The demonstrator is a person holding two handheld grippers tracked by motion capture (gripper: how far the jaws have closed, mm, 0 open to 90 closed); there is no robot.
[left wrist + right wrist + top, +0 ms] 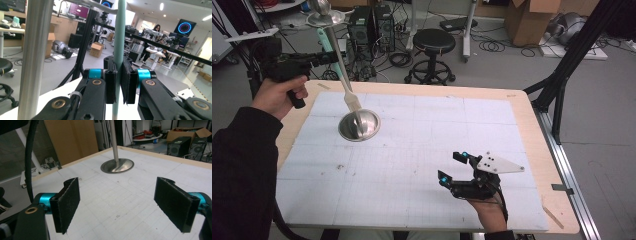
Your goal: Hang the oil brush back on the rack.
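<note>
A metal stand with a round dished base [358, 126] rises on a slim pole to a small top dish [325, 16]; its base [117, 166] also appears in the right gripper view. My left gripper [332, 56] is held high over the table's far left corner. It is shut on the mint-green handle [119, 37] of a utensil that hangs down beside the pole [37, 57]. The utensil's pale flat end [352, 102] hangs just above the base. My right gripper [452, 166] rests low near the front right of the white mat [427, 140], open, nothing between its pads [67, 202].
The mat covers a wooden table [532, 130]. Behind the table stand a black stool [433, 42], computer towers [372, 22] and cardboard boxes [532, 20]. A black tripod leg [562, 80] slants down past the table's right far corner.
</note>
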